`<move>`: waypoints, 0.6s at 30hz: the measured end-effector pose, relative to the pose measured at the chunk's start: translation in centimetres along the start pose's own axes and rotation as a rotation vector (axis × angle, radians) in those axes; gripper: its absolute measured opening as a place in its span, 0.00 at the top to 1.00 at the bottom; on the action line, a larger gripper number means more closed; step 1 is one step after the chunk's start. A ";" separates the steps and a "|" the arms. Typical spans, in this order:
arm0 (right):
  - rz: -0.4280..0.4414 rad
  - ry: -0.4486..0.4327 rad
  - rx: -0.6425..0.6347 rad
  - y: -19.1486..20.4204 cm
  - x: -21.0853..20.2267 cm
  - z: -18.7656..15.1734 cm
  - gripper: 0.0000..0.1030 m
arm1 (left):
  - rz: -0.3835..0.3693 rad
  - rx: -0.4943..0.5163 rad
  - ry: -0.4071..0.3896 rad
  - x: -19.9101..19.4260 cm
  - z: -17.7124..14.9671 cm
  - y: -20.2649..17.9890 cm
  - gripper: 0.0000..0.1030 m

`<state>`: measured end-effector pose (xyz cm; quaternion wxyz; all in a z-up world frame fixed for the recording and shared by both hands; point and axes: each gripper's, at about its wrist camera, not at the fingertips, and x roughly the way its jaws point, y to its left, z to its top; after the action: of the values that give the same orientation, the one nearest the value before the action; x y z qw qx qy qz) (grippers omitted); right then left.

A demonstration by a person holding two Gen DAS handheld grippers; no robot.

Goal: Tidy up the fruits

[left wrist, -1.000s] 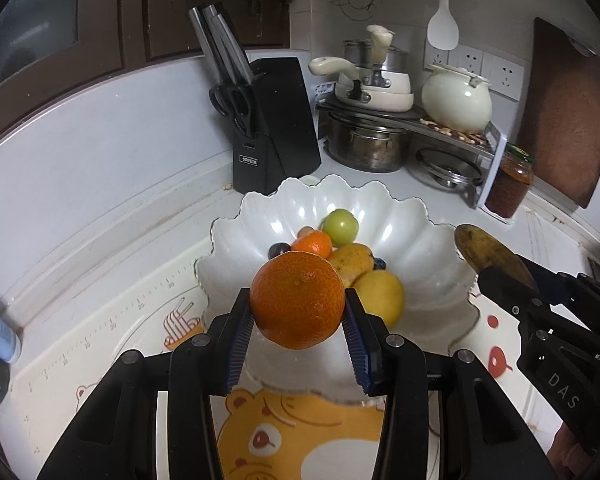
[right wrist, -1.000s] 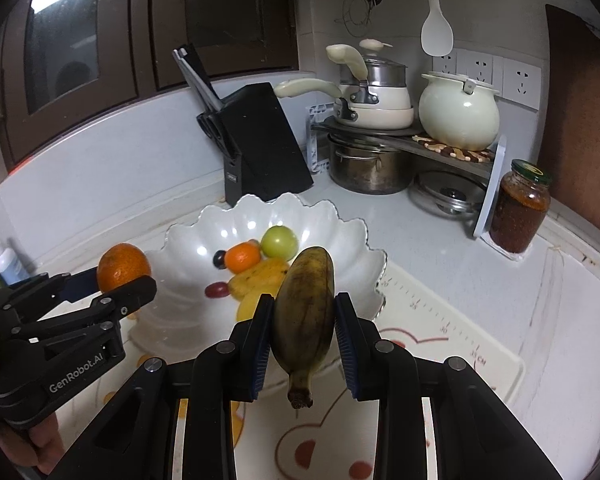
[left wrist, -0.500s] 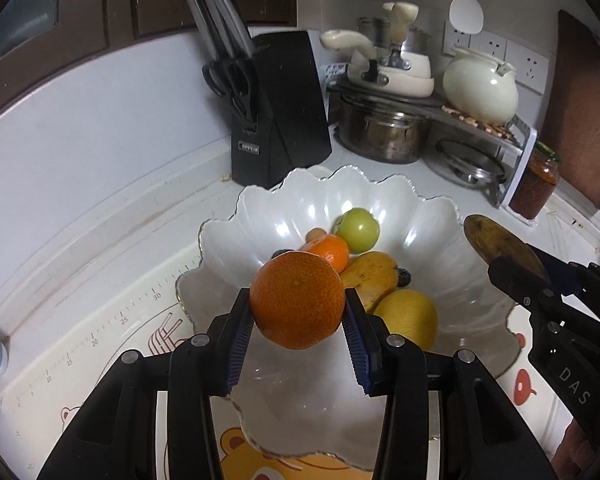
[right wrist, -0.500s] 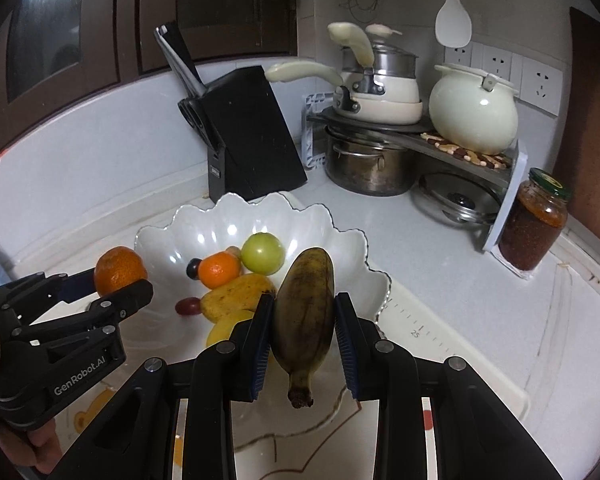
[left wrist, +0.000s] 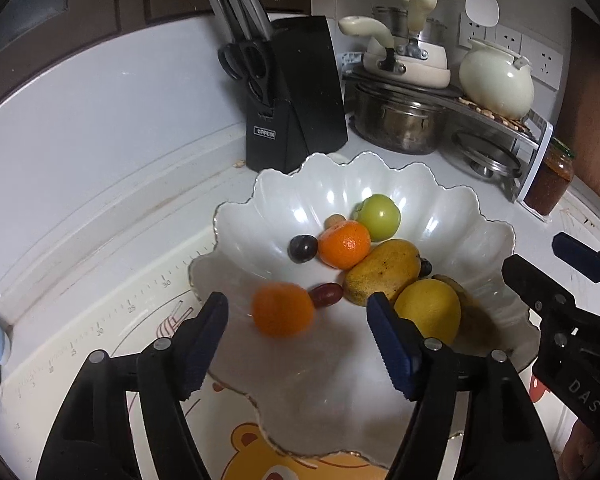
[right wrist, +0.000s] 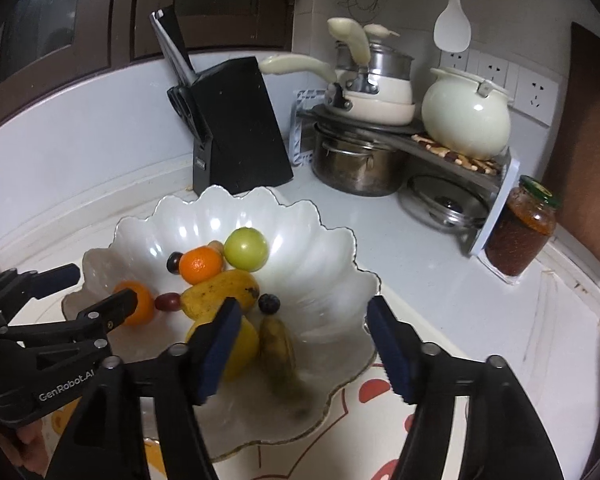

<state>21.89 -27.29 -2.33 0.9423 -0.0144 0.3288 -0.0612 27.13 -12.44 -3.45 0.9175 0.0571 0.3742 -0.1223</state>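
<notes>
The white tabletop [right wrist: 440, 280] curves round a corner. On it lies a cartoon-printed mat [left wrist: 112, 320] with a ruler scale along its edge, and the scalloped white bowl [left wrist: 452, 208] rests on that mat. Behind the bowl stands a black knife block [left wrist: 300, 92], just beside the rim. To its right sits a steel pot [right wrist: 352, 160] under a low rack [right wrist: 496, 184], with a pan lid [right wrist: 444, 204] leaning beneath the rack. A jar [right wrist: 520, 228] of red paste stands at the rack's right end.
</notes>
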 end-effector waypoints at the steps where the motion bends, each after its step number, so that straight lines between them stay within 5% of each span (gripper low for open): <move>1: -0.001 -0.003 0.003 0.0 -0.2 0.0 0.31 | 0.006 0.002 -0.003 -0.2 0.0 0.0 0.27; 7: -0.024 -0.018 0.029 -0.2 -1.5 -0.3 0.16 | 0.051 -0.007 -0.032 -2.2 -0.3 0.3 0.12; 18: -0.023 -0.030 0.056 -0.3 -4.7 -1.3 0.15 | 0.094 -0.008 -0.070 -5.9 -1.7 0.6 0.06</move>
<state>17.42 -26.98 -0.46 0.9463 0.0075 0.3128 -0.0811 22.06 -10.44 -0.54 0.9349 0.0667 0.3393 -0.0796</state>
